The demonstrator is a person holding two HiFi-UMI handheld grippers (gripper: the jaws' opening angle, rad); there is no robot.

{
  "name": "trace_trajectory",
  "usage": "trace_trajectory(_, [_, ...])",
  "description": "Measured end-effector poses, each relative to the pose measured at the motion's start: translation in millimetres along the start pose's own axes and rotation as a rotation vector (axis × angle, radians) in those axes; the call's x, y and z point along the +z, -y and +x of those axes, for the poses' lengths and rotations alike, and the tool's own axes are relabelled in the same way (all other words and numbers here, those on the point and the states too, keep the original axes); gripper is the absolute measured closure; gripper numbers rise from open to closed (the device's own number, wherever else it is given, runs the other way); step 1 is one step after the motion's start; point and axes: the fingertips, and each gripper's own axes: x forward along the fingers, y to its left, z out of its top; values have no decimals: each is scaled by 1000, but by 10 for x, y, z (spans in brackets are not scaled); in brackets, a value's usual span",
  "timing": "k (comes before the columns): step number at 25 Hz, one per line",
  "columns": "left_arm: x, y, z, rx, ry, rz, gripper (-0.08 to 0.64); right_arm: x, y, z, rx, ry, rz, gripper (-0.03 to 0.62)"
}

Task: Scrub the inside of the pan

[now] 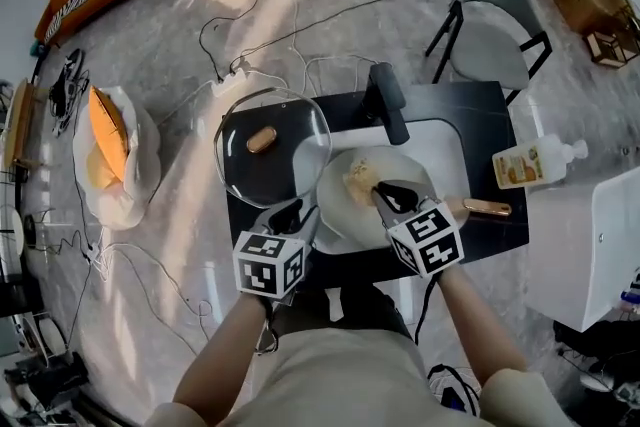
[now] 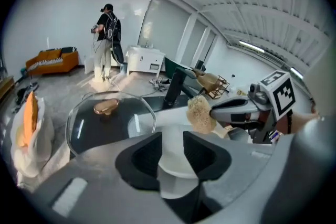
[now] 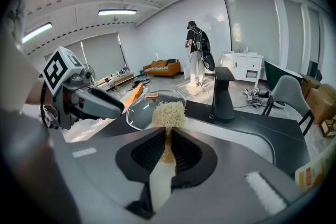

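A white pan (image 1: 340, 210) sits on the black table, its wooden handle (image 1: 487, 208) pointing right. My right gripper (image 1: 383, 194) is shut on a tan fibrous scrubber (image 1: 360, 178) held over the pan's inside. In the right gripper view the scrubber (image 3: 169, 113) sticks out past the jaws of that gripper (image 3: 168, 152). My left gripper (image 1: 292, 213) is at the pan's left rim. In the left gripper view its jaws (image 2: 172, 152) stand apart, with the white pan (image 2: 175, 165) showing in the gap. The scrubber (image 2: 199, 114) hangs just beyond.
A glass lid (image 1: 270, 150) with a wooden knob lies left of the pan. A black faucet (image 1: 388, 100) rises behind, over a white sink (image 1: 445, 150). A soap bottle (image 1: 535, 160) lies at the table's right edge. A grey chair (image 1: 490, 20) stands beyond, and cables cross the floor.
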Motion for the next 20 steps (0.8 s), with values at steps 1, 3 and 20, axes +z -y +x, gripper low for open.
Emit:
trace_trajectory(1, [-68, -10, 54, -4, -22, -27, 420, -46, 9, 69, 9, -18, -3, 552])
trace_trajectory(3, [-192, -43, 163, -8, -60, -81, 419, -144, 30, 204, 28, -55, -8, 552])
trace_trajectory(20, [-927, -226, 927, -13, -230, -494, 353, -827, -16, 1148, 228, -291, -99, 551])
